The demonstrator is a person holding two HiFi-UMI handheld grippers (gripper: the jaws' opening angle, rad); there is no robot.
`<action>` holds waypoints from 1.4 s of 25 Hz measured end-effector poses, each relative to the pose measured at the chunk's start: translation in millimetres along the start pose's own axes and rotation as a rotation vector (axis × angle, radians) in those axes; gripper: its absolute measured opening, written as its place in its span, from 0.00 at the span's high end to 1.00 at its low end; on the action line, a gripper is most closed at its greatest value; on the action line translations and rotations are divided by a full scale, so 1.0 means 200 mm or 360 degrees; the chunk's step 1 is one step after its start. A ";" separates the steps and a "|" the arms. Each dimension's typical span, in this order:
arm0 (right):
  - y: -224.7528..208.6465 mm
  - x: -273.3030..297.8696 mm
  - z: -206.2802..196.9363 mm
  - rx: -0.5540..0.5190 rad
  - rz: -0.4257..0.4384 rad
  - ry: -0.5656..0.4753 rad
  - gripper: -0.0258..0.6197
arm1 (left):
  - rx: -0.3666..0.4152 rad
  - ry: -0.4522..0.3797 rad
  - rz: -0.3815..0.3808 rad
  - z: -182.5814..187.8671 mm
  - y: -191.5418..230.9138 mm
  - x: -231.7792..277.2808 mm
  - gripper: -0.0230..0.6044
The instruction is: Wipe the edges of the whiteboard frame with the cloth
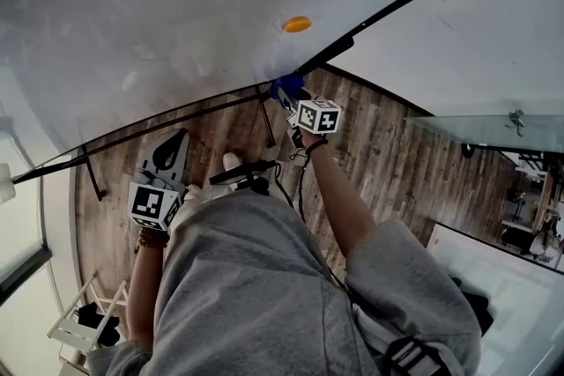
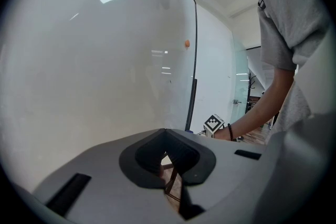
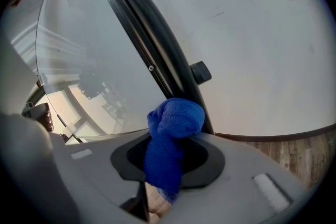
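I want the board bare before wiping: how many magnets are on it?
1: an orange magnet on the whiteboard, close to its black frame, higher than the cloth in the right gripper. Board parts out of view may hold more.

Whiteboard (image 1: 176,13) panel inside the frame (image 3: 157,52): smooth, glossy white, mirroring ceiling lights, with faint smudges dulling it just above the frame's lower rail.

Frame: black and smooth with a satin sheen (metal or plastic cannot be told).

Cloth (image 3: 170,134) against the frame: blue, soft, fuzzy pile, matt.

Orange disc (image 1: 297,24) on the panel near the frame's corner: smooth, slightly shiny.

Floor (image 1: 379,145) below the frame: brown wood-look planks, visibly grained, low sheen.

Right gripper (image 3: 168,165) and left gripper (image 2: 170,176) shells: grey plastic, smooth, matt.

Person's shirt (image 1: 256,277): grey knit cloth, matt.
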State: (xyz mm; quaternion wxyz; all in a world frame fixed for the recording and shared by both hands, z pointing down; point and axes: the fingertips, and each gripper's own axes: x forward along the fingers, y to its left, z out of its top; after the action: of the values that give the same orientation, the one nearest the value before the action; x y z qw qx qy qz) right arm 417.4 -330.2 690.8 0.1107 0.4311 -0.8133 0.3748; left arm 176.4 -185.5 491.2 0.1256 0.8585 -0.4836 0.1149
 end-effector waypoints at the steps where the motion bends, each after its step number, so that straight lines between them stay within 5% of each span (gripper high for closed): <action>1: 0.00 0.00 0.00 -0.0002 0.0002 0.0003 0.78 | 0.0003 -0.0001 0.0000 0.00 0.00 0.00 0.95; 35: 0.19 0.07 -0.04 0.0044 0.0180 0.0032 0.78 | -0.0046 -0.0007 0.0096 -0.05 0.05 -0.09 0.95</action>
State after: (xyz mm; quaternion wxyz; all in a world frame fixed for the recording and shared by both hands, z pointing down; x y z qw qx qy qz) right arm 378.9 -320.3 683.4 0.0913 0.3823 -0.8299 0.3960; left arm 158.8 -173.2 496.6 0.1335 0.8419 -0.5112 0.1098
